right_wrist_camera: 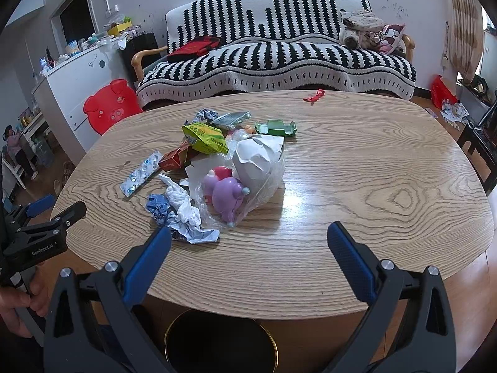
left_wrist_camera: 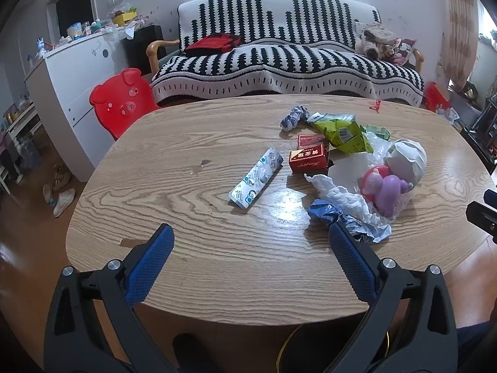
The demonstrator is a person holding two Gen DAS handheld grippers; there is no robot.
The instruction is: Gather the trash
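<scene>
Trash pile [right_wrist_camera: 217,171] heaped mid-counter [right_wrist_camera: 372,186], left gripper [left_wrist_camera: 251,248] fingers spread empty, right gripper [right_wrist_camera: 248,245] fingers likewise, bin [right_wrist_camera: 220,342] below.

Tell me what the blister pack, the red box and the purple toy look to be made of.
Blister pack: silvery foil with clear plastic bubbles, judging by its shine and print. Red box: likely printed cardboard, with sharp folded edges and a slight gloss. Purple toy: apparently smooth moulded plastic, glossy with rounded forms.

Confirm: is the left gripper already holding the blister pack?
No. The left gripper is open and empty above the table's near edge, while the blister pack lies flat on the table, apart from it.
</scene>
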